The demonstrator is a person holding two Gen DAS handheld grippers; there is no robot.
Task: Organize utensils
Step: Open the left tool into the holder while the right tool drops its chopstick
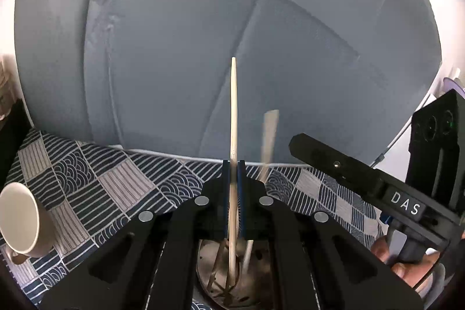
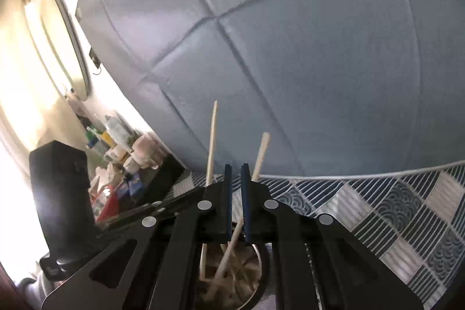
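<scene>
Grey-blue quilted headboard [image 1: 218,34] fills the far background in both views. Bed [image 1: 96,182] below it carries a navy and grey patchwork cover with wave and stripe squares. Cluttered side shelf [image 2: 122,164] with bottles and jars sits far left in the right wrist view. Left gripper [image 1: 233,179] is near centre, jaws closed tight on a wooden chopstick [image 1: 234,112], which stands nearly upright with its lower end down in the metal utensil holder [image 1: 209,275] directly beneath the jaws. Right gripper [image 2: 237,185] hovers over the same holder [image 2: 255,275], jaws open by only a narrow gap, nothing clamped; a second chopstick [image 2: 260,156], blurred, leans at a tilt behind and through that gap, lower end in the holder. In the left view that second chopstick [image 1: 268,141] shows just right of the held one. Beige mug [image 1: 20,220] lies on its side on the cover, near left, well apart from the holder.
</scene>
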